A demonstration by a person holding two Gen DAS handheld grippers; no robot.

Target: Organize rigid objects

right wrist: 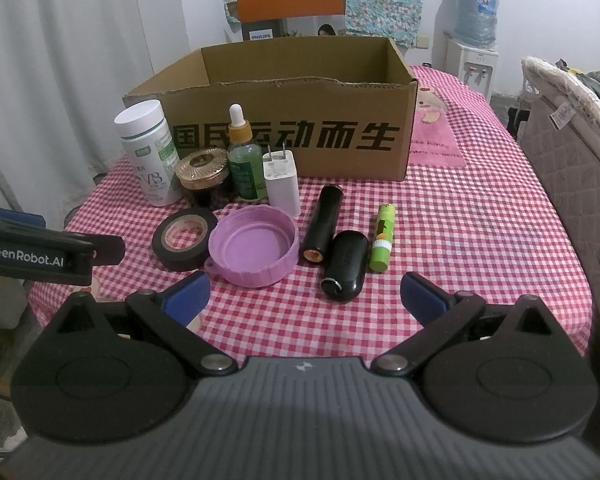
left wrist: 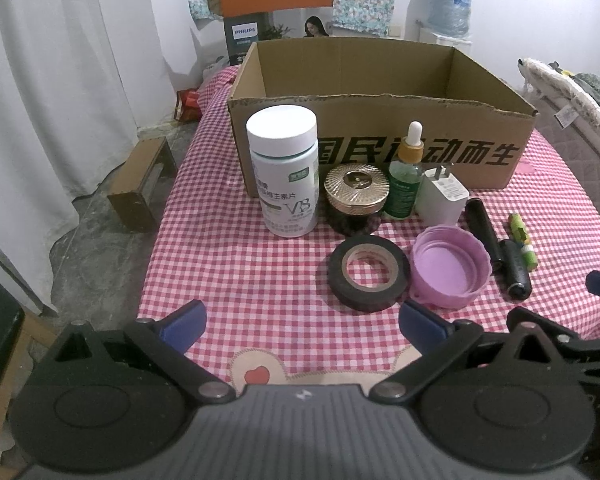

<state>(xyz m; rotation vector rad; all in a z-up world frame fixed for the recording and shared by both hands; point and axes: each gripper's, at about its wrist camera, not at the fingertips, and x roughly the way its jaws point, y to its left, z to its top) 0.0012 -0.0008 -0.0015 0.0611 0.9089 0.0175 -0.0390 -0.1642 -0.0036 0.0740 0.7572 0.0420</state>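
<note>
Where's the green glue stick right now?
The green glue stick lies flat on the checked tablecloth, at the right end of the items, just right of the black oval case, in front of the cardboard box.

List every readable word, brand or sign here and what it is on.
"国民运动而生": brown cardboard box
"PHILIPS": dark carton behind the box
"GenRobot.AI": left hand-held gripper
"VB" and "维生素片": white pill bottle
Green dropper bottle and white charger: print too small to read.
</note>
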